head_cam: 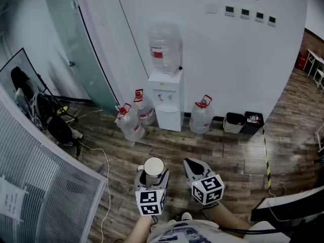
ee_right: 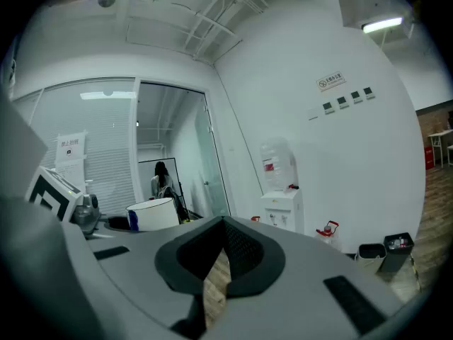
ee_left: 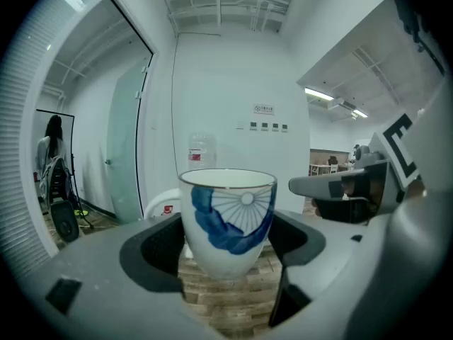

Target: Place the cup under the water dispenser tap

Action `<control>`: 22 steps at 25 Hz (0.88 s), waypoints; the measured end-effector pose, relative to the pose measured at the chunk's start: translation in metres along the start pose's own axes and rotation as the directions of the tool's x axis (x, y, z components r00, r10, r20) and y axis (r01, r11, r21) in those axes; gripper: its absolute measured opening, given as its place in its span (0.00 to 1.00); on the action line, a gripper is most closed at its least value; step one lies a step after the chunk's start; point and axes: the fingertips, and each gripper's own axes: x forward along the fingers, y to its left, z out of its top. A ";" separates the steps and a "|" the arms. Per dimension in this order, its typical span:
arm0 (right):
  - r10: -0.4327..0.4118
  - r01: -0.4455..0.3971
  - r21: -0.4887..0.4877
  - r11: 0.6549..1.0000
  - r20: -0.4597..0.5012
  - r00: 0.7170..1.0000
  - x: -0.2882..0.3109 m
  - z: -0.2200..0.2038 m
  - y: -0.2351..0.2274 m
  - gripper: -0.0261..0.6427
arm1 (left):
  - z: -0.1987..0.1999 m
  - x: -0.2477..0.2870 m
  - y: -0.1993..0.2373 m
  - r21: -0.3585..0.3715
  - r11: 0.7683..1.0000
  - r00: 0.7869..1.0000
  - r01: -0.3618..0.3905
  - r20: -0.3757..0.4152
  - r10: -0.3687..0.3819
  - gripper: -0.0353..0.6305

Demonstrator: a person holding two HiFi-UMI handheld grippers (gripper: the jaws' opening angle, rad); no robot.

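A white cup (head_cam: 154, 167) with a blue fan pattern (ee_left: 228, 222) hangs upright over the wooden floor. My left gripper (head_cam: 153, 176) is shut on it, its jaws (ee_left: 226, 252) pressing the lower sides. The cup's handle points left in the left gripper view. To its right my right gripper (head_cam: 191, 164) is shut with nothing in it, its jaws (ee_right: 223, 236) nearly meeting. The white water dispenser (head_cam: 166, 97) stands against the far wall, some way ahead, with a large bottle on top and its taps (head_cam: 161, 96) on the front. It also shows in the right gripper view as the dispenser (ee_right: 283, 205).
Three spare water bottles (head_cam: 130, 124) (head_cam: 145, 109) (head_cam: 201, 116) stand on the floor on both sides of the dispenser. Two small bins (head_cam: 242, 122) sit to the right by the wall. A glass door (head_cam: 81, 49), chairs and bags (head_cam: 50, 118) are at left. A cable (head_cam: 106, 176) trails on the floor.
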 end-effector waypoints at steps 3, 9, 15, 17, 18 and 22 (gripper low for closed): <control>0.005 -0.005 -0.003 1.000 0.001 1.000 -0.003 -0.001 0.005 0.07 | -0.003 -0.005 0.000 0.001 1.000 1.000 -0.002 -0.002 0.002 0.67; 0.006 -0.006 0.000 1.000 0.003 1.000 -0.008 -0.001 0.006 0.07 | -0.005 -0.007 -0.002 -0.004 1.000 1.000 -0.009 0.002 0.009 0.67; 0.014 -0.014 0.010 1.000 0.012 1.000 -0.010 0.002 -0.001 0.07 | -0.001 -0.005 -0.003 -0.010 1.000 1.000 -0.021 0.010 0.021 0.67; 0.020 -0.020 0.006 1.000 0.012 1.000 -0.010 0.001 -0.003 0.07 | 0.001 -0.005 -0.002 -0.014 0.999 0.999 -0.033 0.026 0.033 0.67; 0.024 -0.024 0.006 1.000 0.012 1.000 -0.010 0.000 -0.003 0.07 | 0.002 -0.004 -0.001 -0.017 0.999 0.999 -0.040 0.032 0.040 0.67; 0.038 -0.038 0.011 0.999 -0.001 0.999 -0.003 -0.006 -0.005 0.07 | 0.002 -0.001 0.003 -0.019 0.998 0.998 -0.055 0.036 0.056 0.67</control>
